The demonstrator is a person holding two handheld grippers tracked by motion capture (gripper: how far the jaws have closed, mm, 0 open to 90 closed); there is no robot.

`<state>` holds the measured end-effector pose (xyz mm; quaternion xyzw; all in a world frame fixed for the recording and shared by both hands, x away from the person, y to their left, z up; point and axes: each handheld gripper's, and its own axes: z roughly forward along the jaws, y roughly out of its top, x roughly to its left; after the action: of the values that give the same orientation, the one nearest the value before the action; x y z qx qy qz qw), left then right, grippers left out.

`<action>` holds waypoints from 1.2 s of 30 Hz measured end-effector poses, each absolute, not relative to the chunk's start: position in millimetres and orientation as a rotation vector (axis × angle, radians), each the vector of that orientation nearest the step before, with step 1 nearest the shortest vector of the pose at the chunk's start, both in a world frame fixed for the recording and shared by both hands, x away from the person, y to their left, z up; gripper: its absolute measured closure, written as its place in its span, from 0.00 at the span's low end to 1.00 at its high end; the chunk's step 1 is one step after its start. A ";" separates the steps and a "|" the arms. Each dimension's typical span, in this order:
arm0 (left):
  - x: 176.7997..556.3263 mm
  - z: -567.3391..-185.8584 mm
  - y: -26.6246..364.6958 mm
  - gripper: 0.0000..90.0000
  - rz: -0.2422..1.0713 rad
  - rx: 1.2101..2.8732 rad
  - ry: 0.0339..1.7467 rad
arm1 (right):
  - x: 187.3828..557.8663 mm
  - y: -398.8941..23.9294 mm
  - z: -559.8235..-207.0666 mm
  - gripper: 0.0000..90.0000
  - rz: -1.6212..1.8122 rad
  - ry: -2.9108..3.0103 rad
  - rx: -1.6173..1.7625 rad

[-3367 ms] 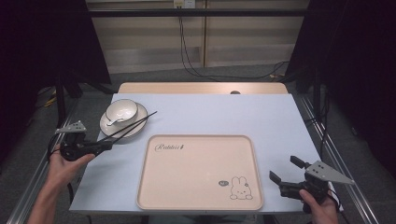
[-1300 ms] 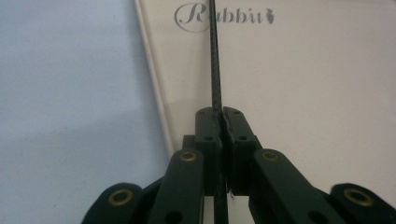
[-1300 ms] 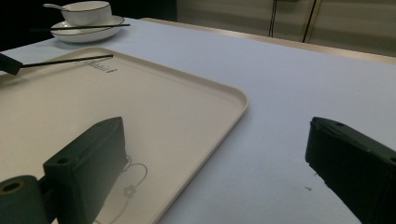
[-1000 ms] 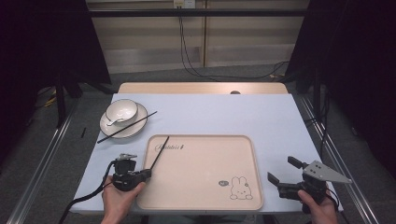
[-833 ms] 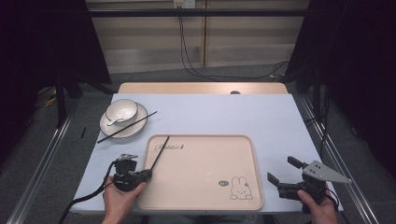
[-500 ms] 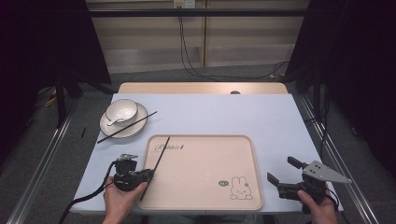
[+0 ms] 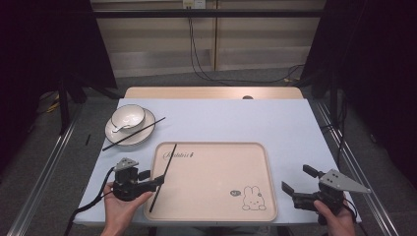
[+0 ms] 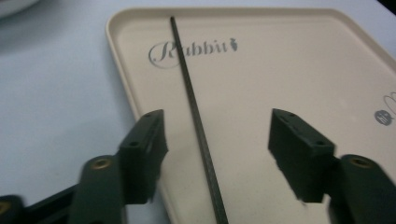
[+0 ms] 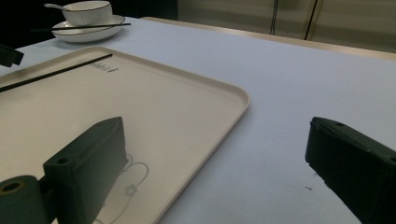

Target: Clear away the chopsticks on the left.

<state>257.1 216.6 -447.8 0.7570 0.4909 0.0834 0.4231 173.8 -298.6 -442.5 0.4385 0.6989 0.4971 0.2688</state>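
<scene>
A black chopstick (image 8: 196,116) is lying flat in the beige tray (image 7: 255,152), its long axis running from the near left edge up to the printed word "Rabbit" (image 8: 194,50). Your left gripper (image 8: 217,154) is holding its jaws apart on either side of it, touching nothing. A rabbit drawing (image 7: 253,199) is sitting near the tray's right corner. Beyond, a plate (image 7: 114,135) is carrying a bowl (image 7: 128,117) with a spoon (image 7: 118,129) in it and a second chopstick (image 7: 134,133) across the rim. Your right gripper (image 7: 297,184) is resting wide open beside the tray.
</scene>
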 end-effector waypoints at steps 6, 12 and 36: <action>258.4 -437.0 229.2 0.21 0.239 1.900 1.113 | 173.8 -299.7 -441.8 0.06 1.355 1.868 1.176; 268.9 -427.4 247.3 0.05 0.229 1.909 1.048 | 173.2 -301.9 -440.8 0.05 1.383 1.848 1.163; 324.9 -432.7 318.5 0.04 0.269 1.887 0.859 | 173.1 -301.8 -441.1 0.05 1.385 1.855 1.169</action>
<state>324.9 318.5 -432.7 0.7807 0.3553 0.1113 0.5018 173.1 -301.8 -441.1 0.4338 0.6887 0.5140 0.2708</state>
